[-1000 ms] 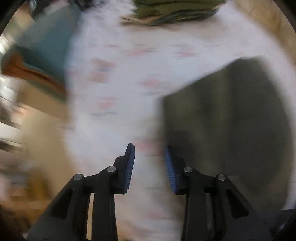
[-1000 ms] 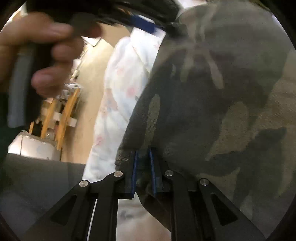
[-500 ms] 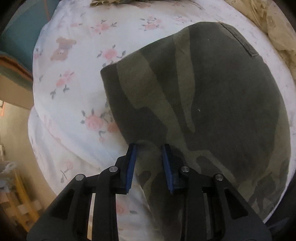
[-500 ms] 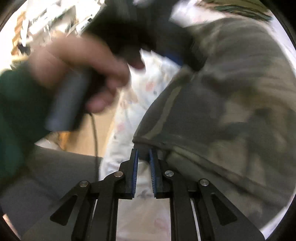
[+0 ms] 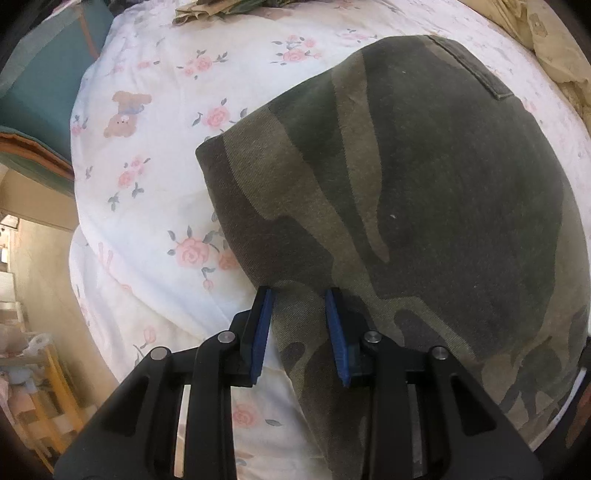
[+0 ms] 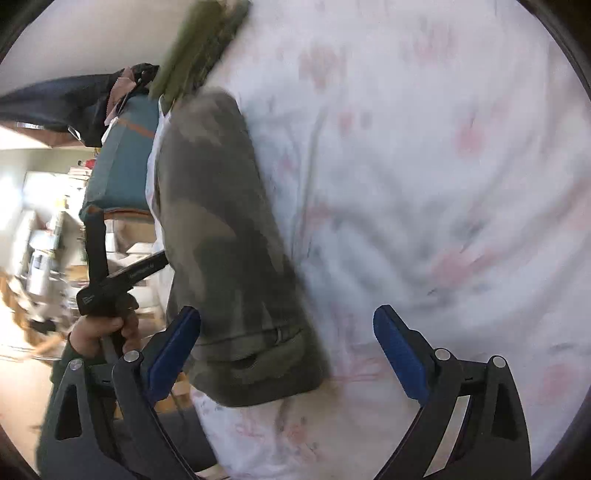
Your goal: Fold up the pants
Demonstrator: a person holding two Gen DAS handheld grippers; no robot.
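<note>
White bedding (image 5: 155, 206) printed with pink roses and little bears covered the bed, and the camouflage pants (image 5: 424, 206) lay folded on top of it, near its edge. Beyond the bed's far side stood a teal piece of furniture (image 5: 33, 85), and a small stack of olive and camouflage clothes (image 5: 221, 7) sat at the bed's far end. Crumpled beige cloth (image 5: 546, 44) lay along the right of the bed.

From where I stood, the left gripper (image 5: 300, 295) pointed steeply down over the near corner of the pants. Its jaws stood only a little apart, with a strip of the camouflage cloth running between the blue pads (image 5: 260, 332). I could not tell whether the pads pressed on the cloth or merely straddled it.

The right gripper (image 6: 288, 325) was at the other side of the folded pants (image 6: 221, 240). Its jaws had just been opening and stood wide apart, clamped on nothing; the waistband end of the pants lay on the bedding (image 6: 443, 166) beneath the gap, close to the left pad. That view was blurred. In it the person's left hand (image 6: 101, 330) showed too, fingers wrapped round the black handle of the other gripper.
</note>
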